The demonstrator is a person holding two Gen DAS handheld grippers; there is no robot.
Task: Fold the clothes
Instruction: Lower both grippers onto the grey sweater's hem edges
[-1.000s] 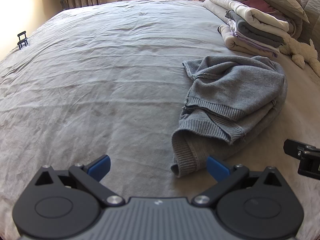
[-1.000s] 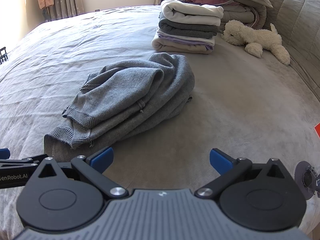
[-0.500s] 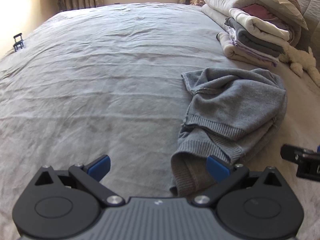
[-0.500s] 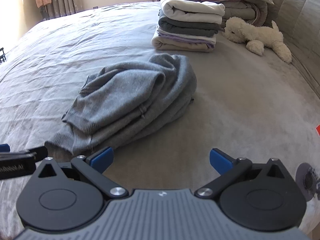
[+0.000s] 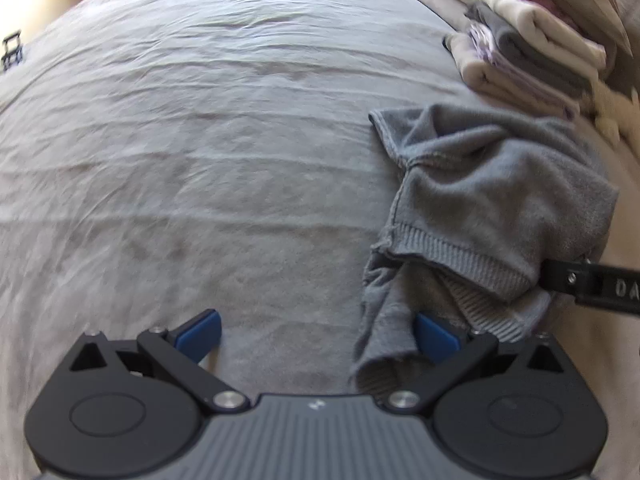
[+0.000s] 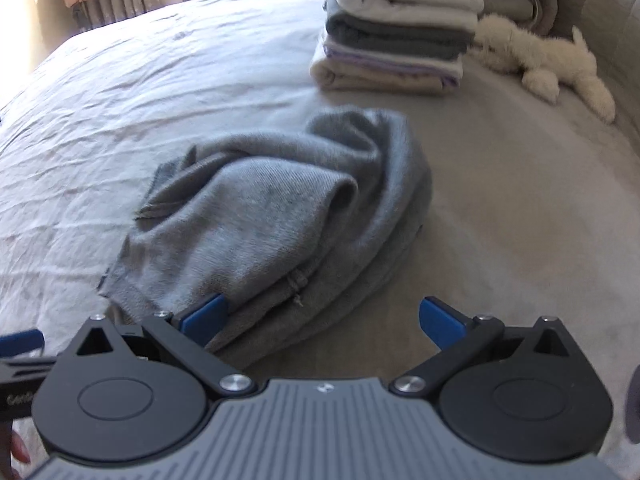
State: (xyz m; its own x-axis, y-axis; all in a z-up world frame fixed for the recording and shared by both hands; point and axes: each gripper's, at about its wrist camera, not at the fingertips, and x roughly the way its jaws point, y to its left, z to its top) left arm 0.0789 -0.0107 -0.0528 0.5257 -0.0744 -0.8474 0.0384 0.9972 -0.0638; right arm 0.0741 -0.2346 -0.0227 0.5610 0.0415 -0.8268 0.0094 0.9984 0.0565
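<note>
A crumpled grey sweater (image 6: pixel 280 216) lies bunched on the bed (image 5: pixel 200 140), near a stack of folded clothes (image 6: pixel 396 36). I hold the left gripper (image 5: pixel 316 334) and right gripper (image 6: pixel 322 316) at its near ribbed edge, both spread wide, gripping nothing. Best, I judge, to pinch separate hem corners and draw it flat before folding.

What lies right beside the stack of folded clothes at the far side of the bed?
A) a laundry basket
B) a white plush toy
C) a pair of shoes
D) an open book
B: in the right wrist view a white plush toy lies on the bed right next to the stack of folded clothes, beyond the crumpled grey sweater.
</note>
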